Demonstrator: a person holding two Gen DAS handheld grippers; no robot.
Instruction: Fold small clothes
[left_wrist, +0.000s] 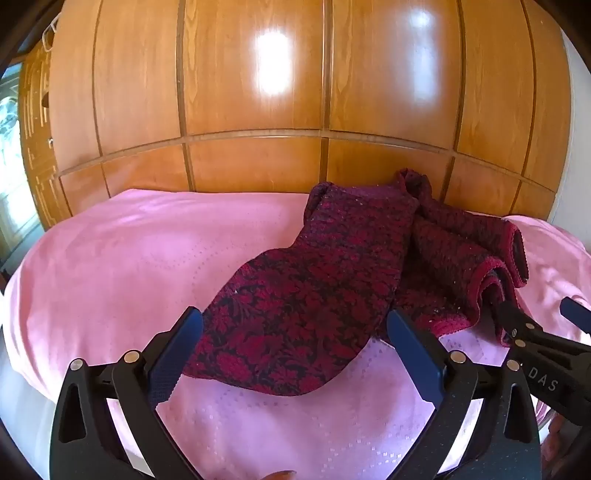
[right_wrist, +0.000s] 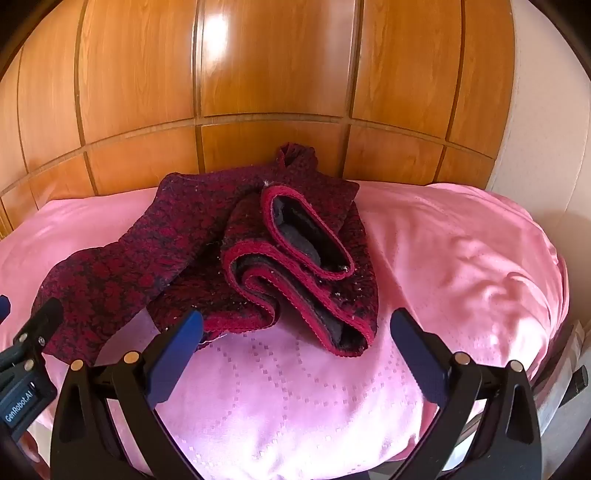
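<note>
A dark red and black knitted garment (left_wrist: 332, 266) lies crumpled on the pink cloth (left_wrist: 129, 251), one long part stretched toward the front left, its red-edged hem (right_wrist: 295, 273) bunched in folds on the right. My left gripper (left_wrist: 295, 325) hovers open over the near end of the long part, nothing pressed between its blue pads. My right gripper (right_wrist: 295, 325) is open just in front of the folded hem (right_wrist: 347, 332), apart from it. The right gripper (left_wrist: 535, 321) shows at the right edge of the left wrist view, and one finger of the left gripper (right_wrist: 37, 325) at the left of the right wrist view.
A glossy wooden wardrobe (left_wrist: 258, 110) rises right behind the pink-covered surface. A pale wall (right_wrist: 546, 129) stands at the right. The pink cloth (right_wrist: 461, 258) drops off at the rounded right edge and at the front.
</note>
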